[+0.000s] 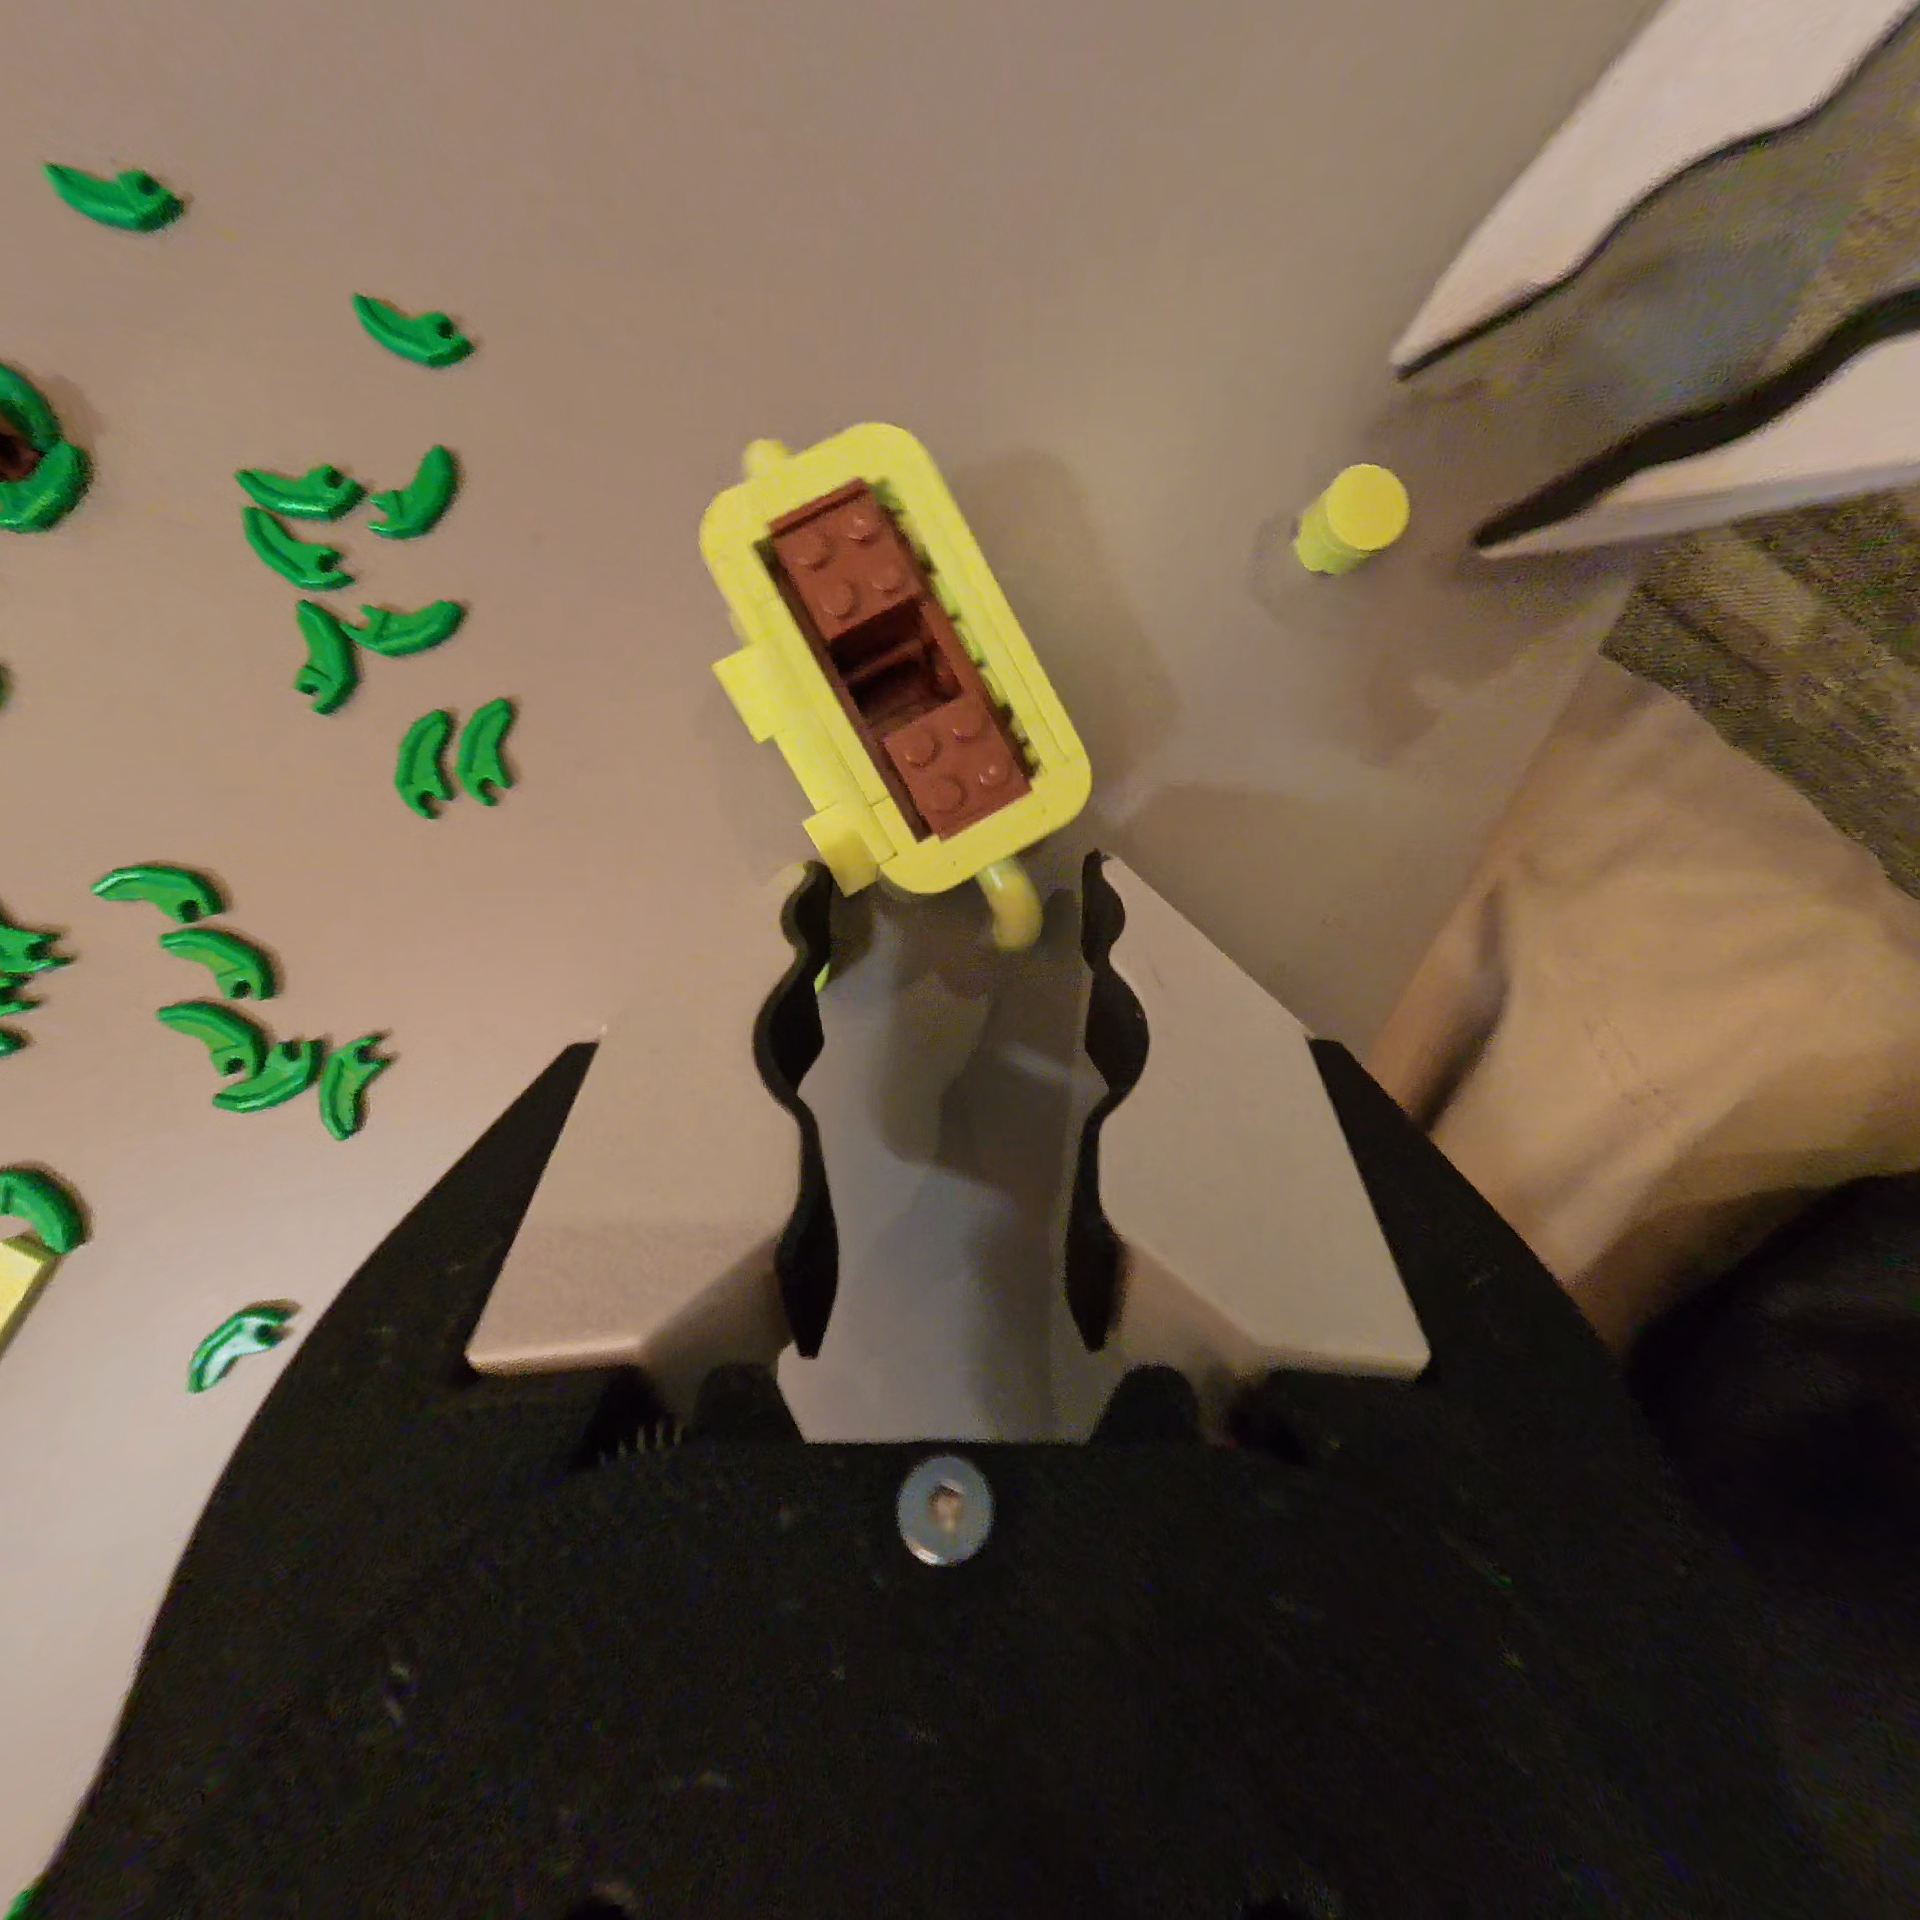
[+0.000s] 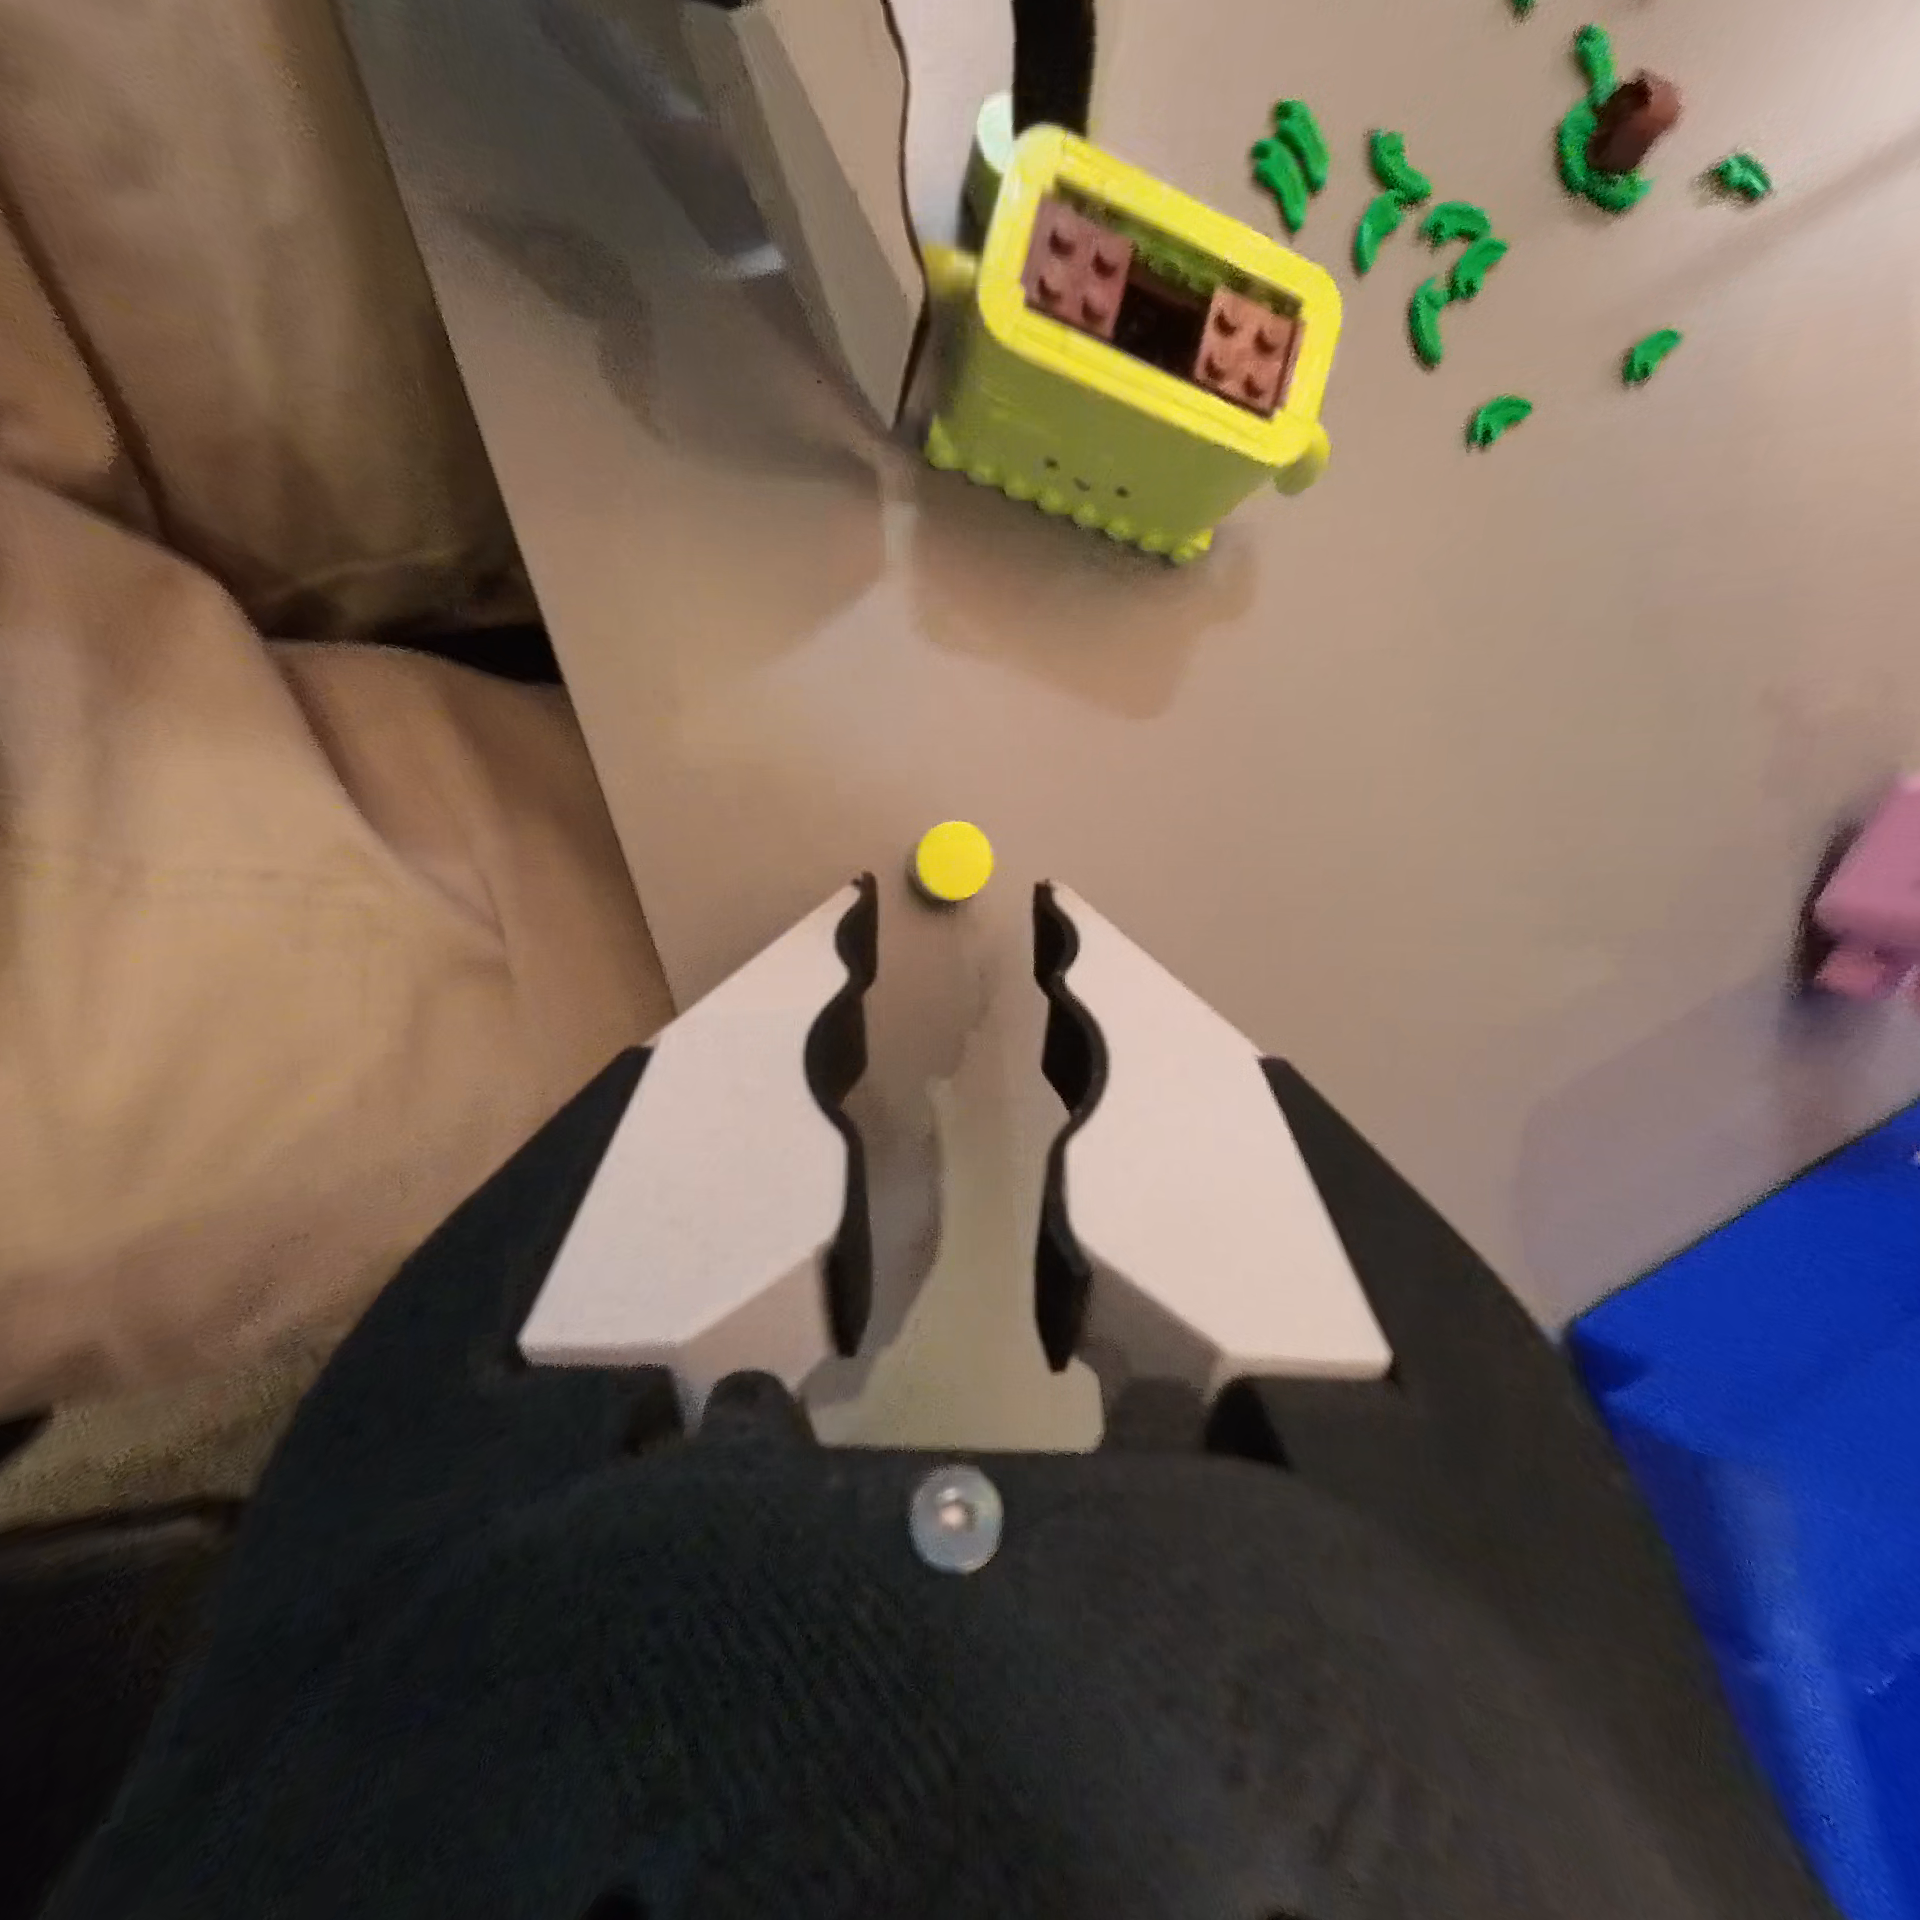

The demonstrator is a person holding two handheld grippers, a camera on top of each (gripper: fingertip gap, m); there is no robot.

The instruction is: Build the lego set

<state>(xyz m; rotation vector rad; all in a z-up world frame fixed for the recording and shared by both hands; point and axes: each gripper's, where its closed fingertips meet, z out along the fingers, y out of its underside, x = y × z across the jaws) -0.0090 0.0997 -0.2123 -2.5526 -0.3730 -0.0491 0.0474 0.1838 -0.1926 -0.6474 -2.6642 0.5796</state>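
Note:
A lime-yellow pot build (image 1: 894, 665) with brown bricks inside stands on the pale table (image 1: 727, 208). My left gripper (image 1: 951, 883) is open, its tips at the pot's near end, with the pot's small lime hook (image 1: 1013, 909) between them. A small lime round piece (image 2: 954, 860) stands just beyond my open right gripper (image 2: 953, 894). It also shows in the left wrist view (image 1: 1351, 516), in front of the right gripper (image 1: 1439, 457). The pot (image 2: 1132, 343) shows farther off in the right wrist view, a left gripper finger (image 2: 831, 208) beside it.
Several loose green leaf pieces (image 1: 312, 561) lie left of the pot. A brown stem ringed with green leaves (image 2: 1621, 135) stands beyond them. A pink piece (image 2: 1870, 914) and a blue box (image 2: 1766, 1455) are at the right. A beige cushion (image 2: 260, 831) lies past the table edge. Both grippers' tips are roughly 25 cm from the pink piece (image 2: 1870, 914).

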